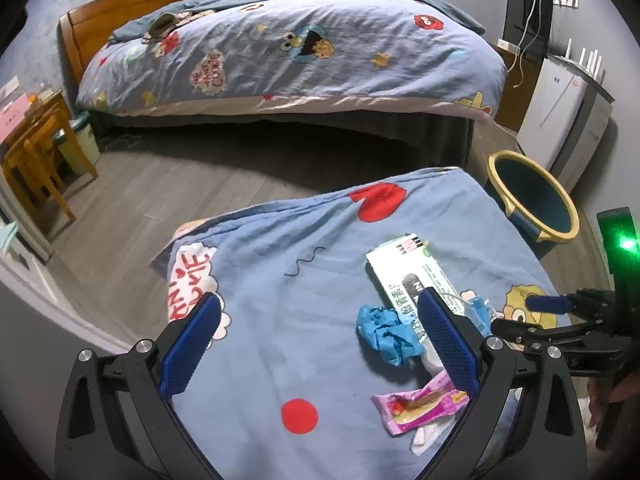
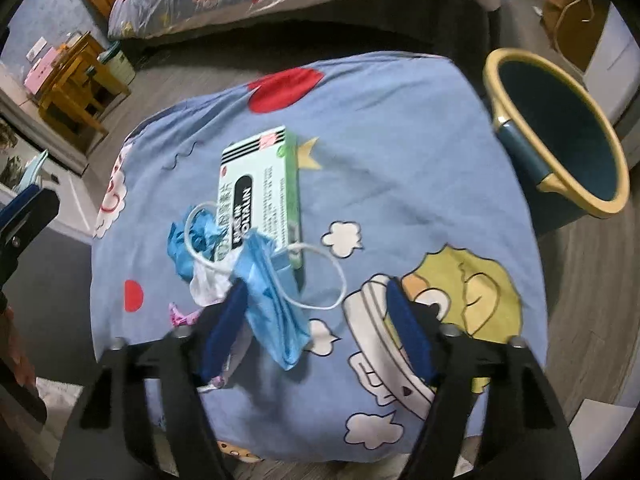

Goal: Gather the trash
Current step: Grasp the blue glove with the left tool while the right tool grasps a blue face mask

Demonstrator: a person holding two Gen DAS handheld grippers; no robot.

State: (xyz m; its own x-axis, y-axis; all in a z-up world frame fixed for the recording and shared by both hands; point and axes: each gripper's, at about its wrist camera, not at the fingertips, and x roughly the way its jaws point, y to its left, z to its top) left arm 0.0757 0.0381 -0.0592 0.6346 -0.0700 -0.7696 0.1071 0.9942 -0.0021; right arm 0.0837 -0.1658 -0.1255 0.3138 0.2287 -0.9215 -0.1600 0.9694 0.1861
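Trash lies on a small surface under a blue cartoon cloth. It includes a green-and-white box, a crumpled blue glove, a blue face mask with white loops, a white tissue and a pink wrapper. My right gripper is open and points down. The mask lies between its fingers against the left pad, and the right pad stands clear of it. My left gripper is open wide over the cloth, beside the glove, box and wrapper.
A blue bin with a yellow rim stands on the floor at the right of the covered surface. Beyond it are a bed, a wooden bedside table at the left and a white cabinet at the right.
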